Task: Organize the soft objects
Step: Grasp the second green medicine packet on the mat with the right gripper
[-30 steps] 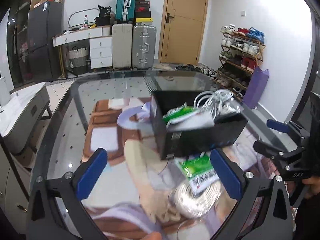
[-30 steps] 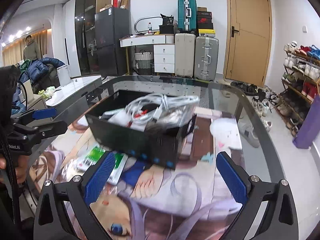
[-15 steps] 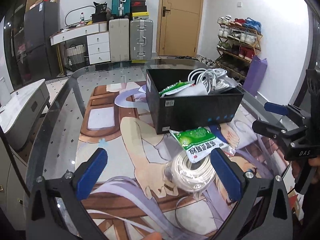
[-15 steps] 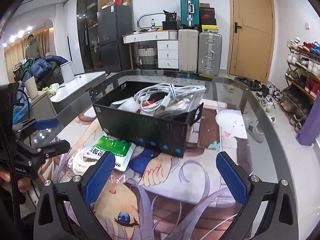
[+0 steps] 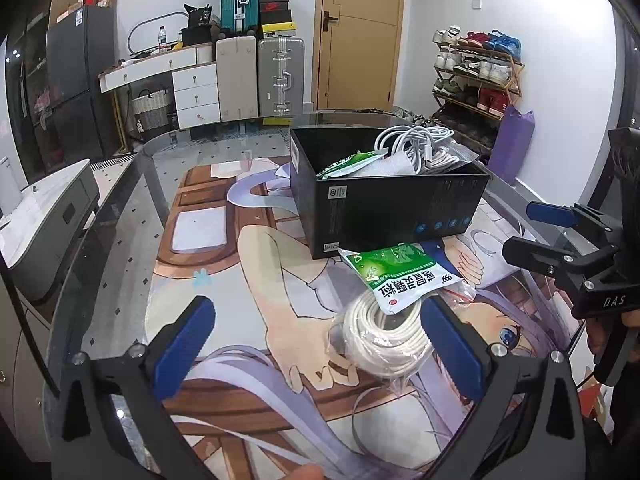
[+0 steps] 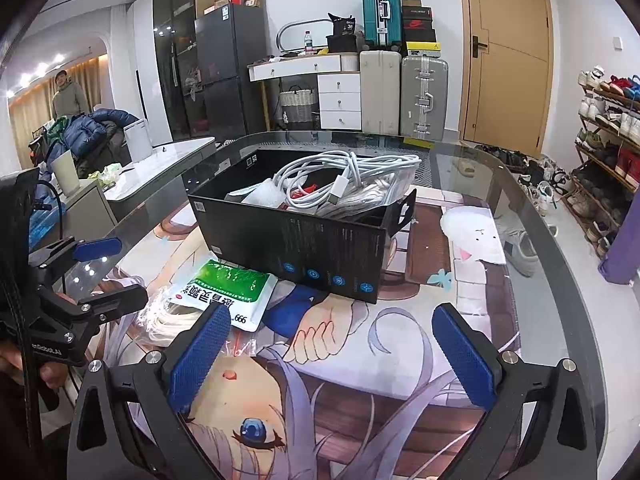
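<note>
Listing, largest first: glass worktop [image 5: 120, 248]; black box [image 5: 384, 204] at centre, part-filled; bagged cable coil [image 5: 380, 336] and green sachet [image 5: 396, 276] lying near the box, light, floppy, slippery, best pinched at an edge; left gripper [image 5: 316, 344] and right gripper [image 6: 332, 352] jaws apart, empty

Glass table [image 5: 120, 240] with anime mat [image 5: 248, 264]. Suitcases [image 5: 260, 76], brown door [image 5: 360, 32] at 12 o'clock; shoe rack [image 5: 476, 76] at 2; fridge [image 6: 232, 68] at 11.
</note>
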`<state>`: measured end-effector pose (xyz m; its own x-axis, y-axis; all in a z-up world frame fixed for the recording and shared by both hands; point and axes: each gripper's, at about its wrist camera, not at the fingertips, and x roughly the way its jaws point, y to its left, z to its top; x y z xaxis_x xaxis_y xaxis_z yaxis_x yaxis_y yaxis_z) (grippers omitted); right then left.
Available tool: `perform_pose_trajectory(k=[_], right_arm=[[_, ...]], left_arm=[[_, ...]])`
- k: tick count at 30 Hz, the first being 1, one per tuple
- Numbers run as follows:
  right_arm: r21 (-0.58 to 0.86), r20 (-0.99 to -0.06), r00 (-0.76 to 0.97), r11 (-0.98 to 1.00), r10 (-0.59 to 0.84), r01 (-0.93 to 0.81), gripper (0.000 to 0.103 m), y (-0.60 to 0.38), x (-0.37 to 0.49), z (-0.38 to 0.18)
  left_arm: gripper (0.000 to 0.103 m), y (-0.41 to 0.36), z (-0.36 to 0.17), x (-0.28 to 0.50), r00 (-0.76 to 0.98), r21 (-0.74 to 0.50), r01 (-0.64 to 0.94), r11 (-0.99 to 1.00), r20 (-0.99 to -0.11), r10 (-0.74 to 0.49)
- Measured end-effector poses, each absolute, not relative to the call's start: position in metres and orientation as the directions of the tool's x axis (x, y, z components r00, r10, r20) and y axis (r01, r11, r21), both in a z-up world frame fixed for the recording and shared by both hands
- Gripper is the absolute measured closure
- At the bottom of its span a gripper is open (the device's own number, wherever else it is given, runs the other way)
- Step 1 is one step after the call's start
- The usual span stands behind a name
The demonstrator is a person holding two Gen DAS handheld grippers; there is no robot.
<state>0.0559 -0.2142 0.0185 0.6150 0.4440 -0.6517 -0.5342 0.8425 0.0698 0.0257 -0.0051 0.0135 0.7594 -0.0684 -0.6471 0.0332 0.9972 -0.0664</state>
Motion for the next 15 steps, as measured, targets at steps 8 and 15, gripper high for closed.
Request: perform_pose_trajectory(k=[8,15], right_arm=[[0.082,-0.663,0.599,0.839,0.449,-0.537,0.001,-0.213,0.058,0.014],[0.100,-0.671,0.578,0.830,0.464,-0.549,0.001,-0.203,0.062,0.011]], left_arm=[[0.000,-0.007,0.010,0.027,0.753,-0.057,0.038,0.998,-0.655,-0.066],[0.000,0.001,0.010,0.028,0.748,-0.058,0.029,0.998,-0.661,-0.060]])
